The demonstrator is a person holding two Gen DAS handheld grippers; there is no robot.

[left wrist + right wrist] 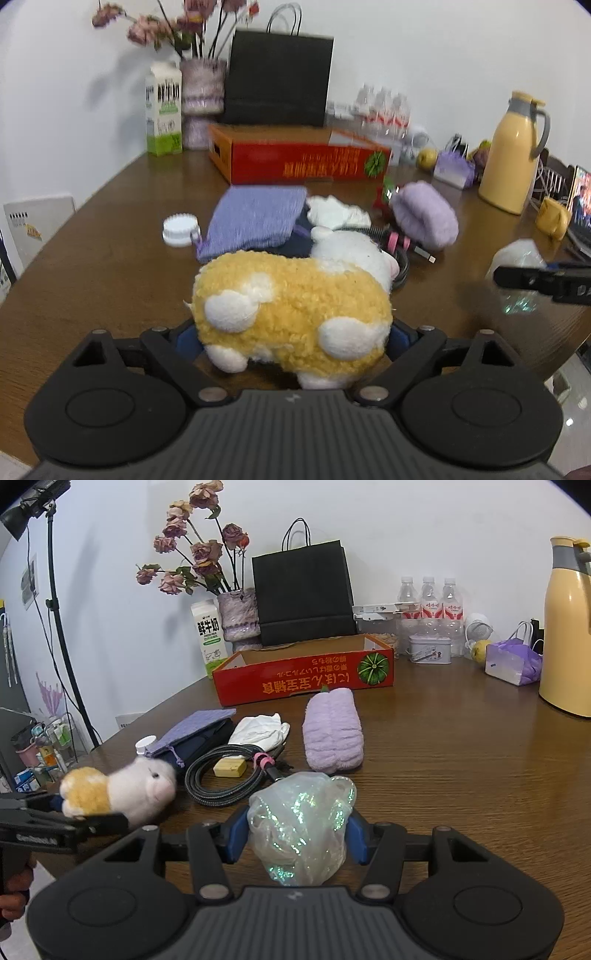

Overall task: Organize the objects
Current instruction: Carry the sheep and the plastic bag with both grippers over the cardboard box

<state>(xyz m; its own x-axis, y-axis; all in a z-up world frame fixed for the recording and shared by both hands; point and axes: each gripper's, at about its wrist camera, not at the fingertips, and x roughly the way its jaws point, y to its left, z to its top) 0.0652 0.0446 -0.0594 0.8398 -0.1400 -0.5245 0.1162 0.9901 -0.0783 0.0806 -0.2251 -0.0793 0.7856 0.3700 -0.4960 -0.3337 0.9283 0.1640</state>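
My left gripper (291, 338) is shut on a yellow and white plush toy (295, 306), held above the wooden table; the toy also shows at the left of the right wrist view (122, 788). My right gripper (297, 836) is shut on a crumpled iridescent plastic bag (301, 823), which shows at the right of the left wrist view (517, 258). An open red cardboard box (303, 675) stands at the back of the table. In front of it lie a purple pouch (195, 731), a white cloth (260, 729), a lilac fluffy case (332, 731), a coiled black cable (225, 779) and a yellow block (229, 767).
Behind the box stand a black paper bag (303, 594), a vase of dried roses (238, 614), a milk carton (208, 637) and water bottles (428, 598). A yellow thermos jug (569, 627) stands at the right. A white cap (181, 229) lies left of the pouch.
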